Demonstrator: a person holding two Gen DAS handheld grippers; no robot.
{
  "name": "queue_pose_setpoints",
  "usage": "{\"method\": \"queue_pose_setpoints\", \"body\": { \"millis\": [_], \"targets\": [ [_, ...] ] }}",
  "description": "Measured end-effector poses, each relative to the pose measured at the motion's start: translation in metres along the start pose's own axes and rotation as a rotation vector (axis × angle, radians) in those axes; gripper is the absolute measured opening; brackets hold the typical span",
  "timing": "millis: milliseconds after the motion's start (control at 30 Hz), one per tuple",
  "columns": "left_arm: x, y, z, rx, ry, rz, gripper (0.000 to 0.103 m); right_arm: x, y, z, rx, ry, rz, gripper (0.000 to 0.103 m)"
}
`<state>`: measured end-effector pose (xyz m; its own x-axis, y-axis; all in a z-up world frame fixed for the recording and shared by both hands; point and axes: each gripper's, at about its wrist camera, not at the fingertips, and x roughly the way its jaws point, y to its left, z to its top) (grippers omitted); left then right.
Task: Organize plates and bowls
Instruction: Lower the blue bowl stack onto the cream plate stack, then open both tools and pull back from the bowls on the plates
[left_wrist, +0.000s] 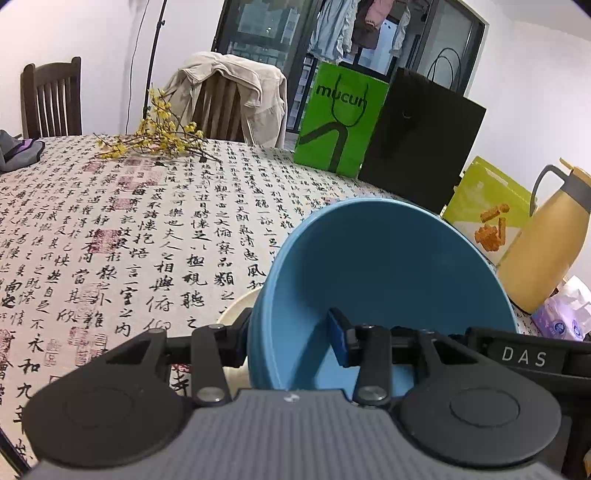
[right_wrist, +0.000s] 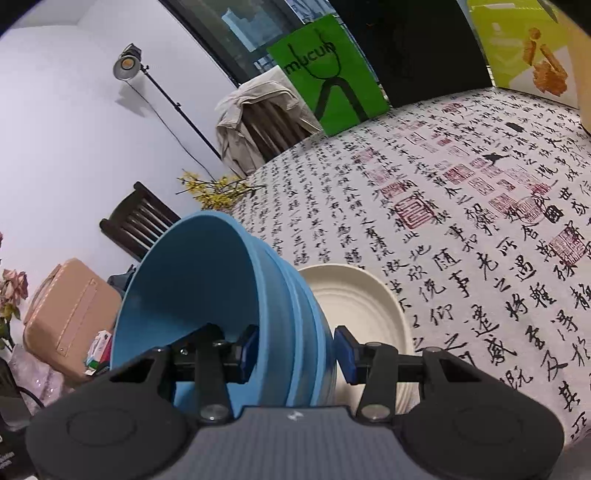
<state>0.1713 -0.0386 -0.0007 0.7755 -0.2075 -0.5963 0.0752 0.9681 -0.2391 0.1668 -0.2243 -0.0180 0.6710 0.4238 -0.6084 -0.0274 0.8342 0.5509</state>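
- My left gripper (left_wrist: 293, 341) is holding the blue bowl (left_wrist: 384, 266) by its rim. One blue pad is sitting inside the bowl, at the lower middle of the left wrist frame, and the other finger is pressing on the outside wall, so the jaws are standing narrow around the wall.
- My right gripper (right_wrist: 295, 350) is gripping the opposite rim of the same blue bowl (right_wrist: 192, 280). In the right wrist frame its left pad is inside the bowl. The right pad seems to be touching the ridged outer wall, but I cannot tell for sure.
- The bowl is being carried between my two hands, tilted, with its opening turned toward each camera. Its ridges may mean several bowls nested together, but I cannot tell this.
- The relation that matters is this: the cream plate (right_wrist: 354, 299) is lying flat on the calligraphy tablecloth (right_wrist: 480, 206), directly under and just behind the bowl. In the right wrist frame it is showing at the lower centre, right of the bowl. In the left wrist frame only a thin edge of the cream plate (left_wrist: 236, 310) is peeking out at the bowl's left.
- I judge that I am lowering the bowl onto this plate, and that both hands are about equally near. The bowl needs levelling first, so that its base meets the plate's middle.
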Motion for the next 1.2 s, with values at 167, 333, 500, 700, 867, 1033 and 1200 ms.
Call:
{"method": "queue_pose_setpoints", "body": {
  "millis": [167,333,500,700,867,1033,1200],
  "targets": [
    [0.010,-0.001,-0.001,-0.005,0.024,0.000,0.043,0.009,-0.007,0.000,0.019,0.024,-0.019,0.045],
    [0.017,-0.001,-0.003,-0.008,0.039,0.007,0.043,0.013,-0.009,0.002,0.015,0.027,-0.027,0.045],
    [0.020,0.001,-0.001,-0.016,0.044,0.008,0.043,0.018,-0.009,0.005,0.009,0.036,-0.026,0.045],
    [0.015,-0.003,-0.002,0.018,0.002,0.028,0.053,0.015,-0.007,0.007,-0.003,0.011,-0.010,0.048],
    [0.003,-0.003,-0.001,0.027,-0.044,0.024,0.066,0.006,0.000,0.007,-0.053,-0.042,-0.007,0.056],
    [-0.018,0.002,-0.003,0.018,-0.114,0.014,0.090,-0.018,0.001,0.004,-0.074,-0.132,0.066,0.079],
    [-0.047,0.003,-0.015,0.029,-0.236,0.035,0.103,-0.043,0.005,-0.004,-0.134,-0.226,0.107,0.091]
  ]
}}
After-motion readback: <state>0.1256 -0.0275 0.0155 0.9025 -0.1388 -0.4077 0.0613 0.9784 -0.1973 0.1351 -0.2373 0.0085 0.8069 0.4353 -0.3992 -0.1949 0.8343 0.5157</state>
